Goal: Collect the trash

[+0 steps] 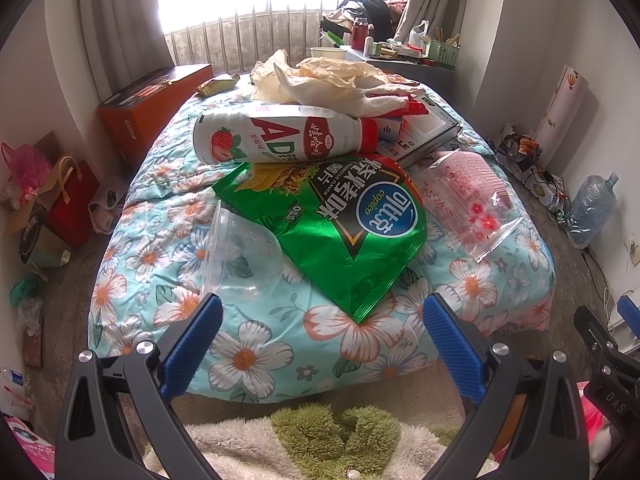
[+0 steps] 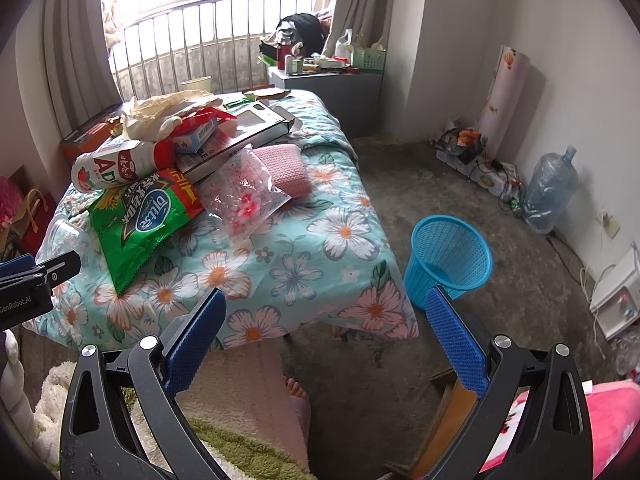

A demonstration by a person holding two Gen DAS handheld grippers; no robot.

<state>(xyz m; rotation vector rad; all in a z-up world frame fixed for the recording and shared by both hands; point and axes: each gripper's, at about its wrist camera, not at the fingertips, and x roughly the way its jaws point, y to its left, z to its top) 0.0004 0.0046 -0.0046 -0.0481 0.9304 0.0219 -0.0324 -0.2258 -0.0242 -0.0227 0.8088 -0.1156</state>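
Chip bag (image 1: 344, 236) at frame centre looks the nearest pick: bring the wide, empty left claw (image 1: 322, 344) over its lower corner, right claw (image 2: 326, 336) likewise wide, bin (image 2: 450, 258) centre right

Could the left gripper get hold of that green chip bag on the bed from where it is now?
Probably yes. The left gripper is open and empty, and the near corner of the green chip bag points right into the gap between its fingers with nothing between. The bottle lies only across the bag's far end.
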